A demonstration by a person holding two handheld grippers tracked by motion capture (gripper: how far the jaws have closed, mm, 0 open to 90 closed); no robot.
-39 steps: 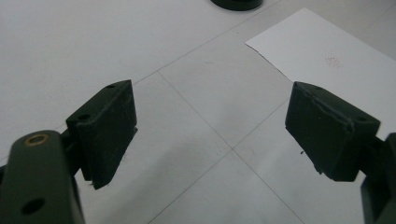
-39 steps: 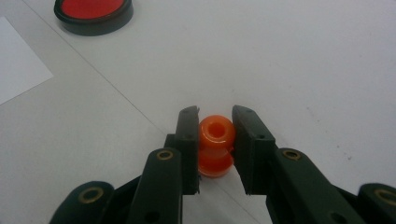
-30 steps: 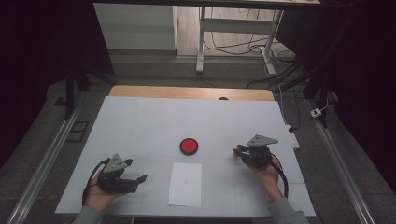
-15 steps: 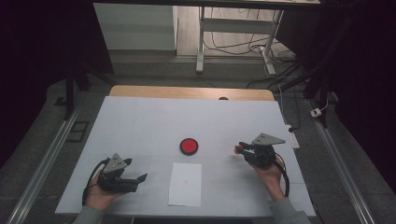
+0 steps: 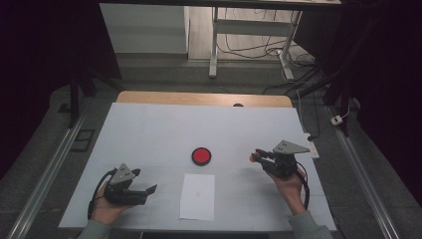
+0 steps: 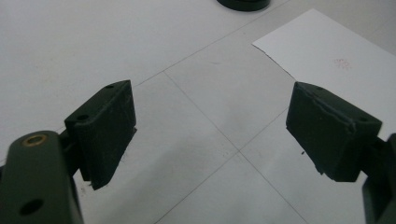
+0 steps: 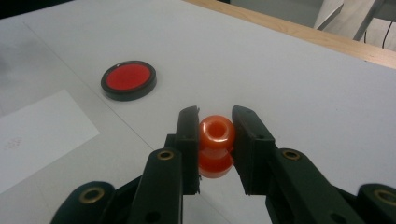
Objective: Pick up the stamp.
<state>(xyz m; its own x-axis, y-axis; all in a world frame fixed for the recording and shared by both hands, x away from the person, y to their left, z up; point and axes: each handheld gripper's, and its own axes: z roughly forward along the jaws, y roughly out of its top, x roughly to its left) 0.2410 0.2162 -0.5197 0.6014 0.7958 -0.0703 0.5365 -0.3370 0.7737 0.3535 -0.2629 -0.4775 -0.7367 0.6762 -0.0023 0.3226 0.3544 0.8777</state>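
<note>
The table is big and pale grey. A white paper lies near its front edge, between the two hands. Just behind the paper sits a round red pad with a black rim. The left gripper rests low beside the paper, its jaws spread wide with nothing in them. The right gripper pinches a small orange stamp and holds it just above the table, right of the pad.

open table lies around both tongs; between them sit the red disc and paper sheet
</note>
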